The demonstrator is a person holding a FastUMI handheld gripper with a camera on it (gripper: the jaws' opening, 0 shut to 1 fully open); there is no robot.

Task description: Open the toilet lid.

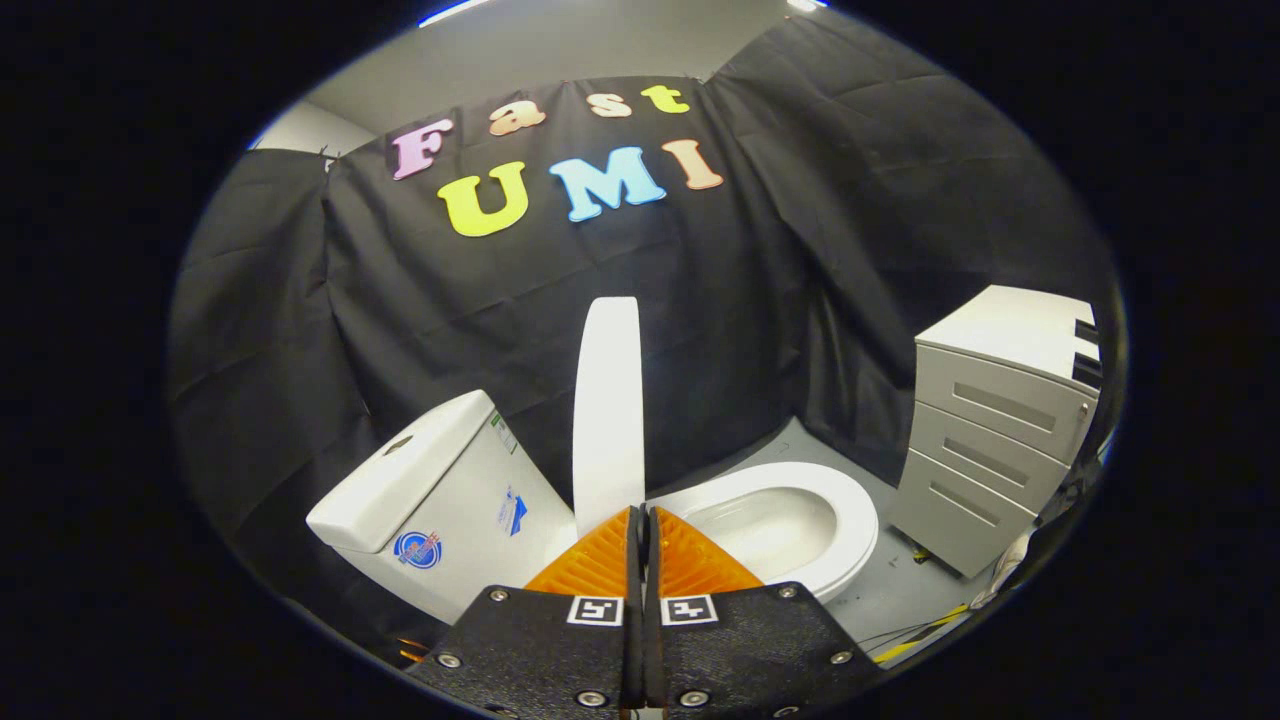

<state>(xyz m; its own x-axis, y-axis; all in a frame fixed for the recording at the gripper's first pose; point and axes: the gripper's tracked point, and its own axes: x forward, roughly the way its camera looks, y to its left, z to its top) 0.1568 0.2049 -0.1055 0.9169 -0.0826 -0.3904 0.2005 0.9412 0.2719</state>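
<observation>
The toilet [480, 500] stands side-on, its bowl [775, 520] open, and what shows of it is empty. A drawer unit [1000, 430] stands near, beyond the bowl. The lid [607, 400] stands upright between tank [420, 480] and bowl, just ahead of the hand-held gripper [640, 515], whose fingers sit together, clamping nothing. Judgement: push gently until the lid rests on the tank, avoiding a slam.

Nothing legible. The toilet tank [440, 500] carries a round blue sticker [417, 549] on its side, too small to read. Beside the tank, my closed gripper [641, 512] bears two square black-and-white markers [595, 610].
</observation>
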